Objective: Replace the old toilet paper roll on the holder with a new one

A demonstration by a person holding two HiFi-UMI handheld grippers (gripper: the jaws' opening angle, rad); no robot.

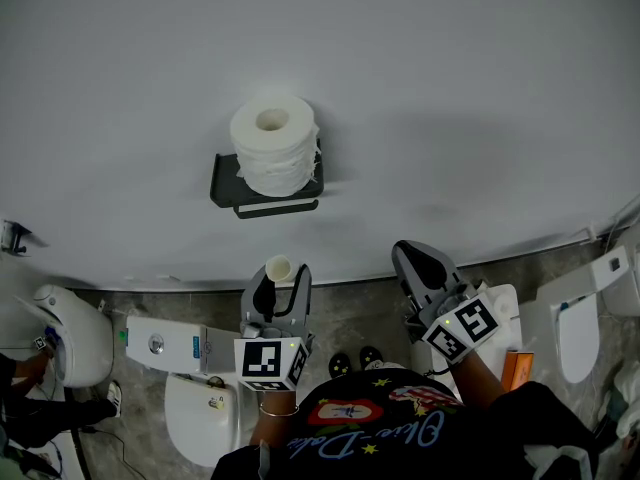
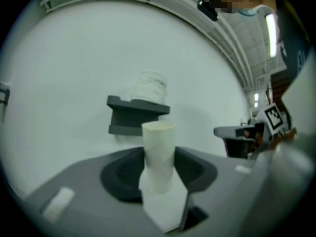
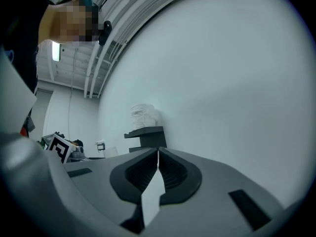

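The left gripper [image 1: 280,280] pinches an empty cardboard tube [image 2: 158,147] upright between its jaws, the right gripper [image 3: 158,157] beside it has its jaws pressed together, and the full toilet paper roll [image 1: 273,143] stands on end atop the black holder [image 1: 228,183] on the far wall [image 1: 450,88].

One full paper roll [image 1: 273,148], one bare cardboard tube [image 1: 279,267], one black holder [image 1: 222,181]

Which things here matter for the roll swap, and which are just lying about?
Job:
- full paper roll standing on the wall holder
- empty cardboard tube in the left gripper
- right gripper, shut and empty

Lying about:
- the toilets
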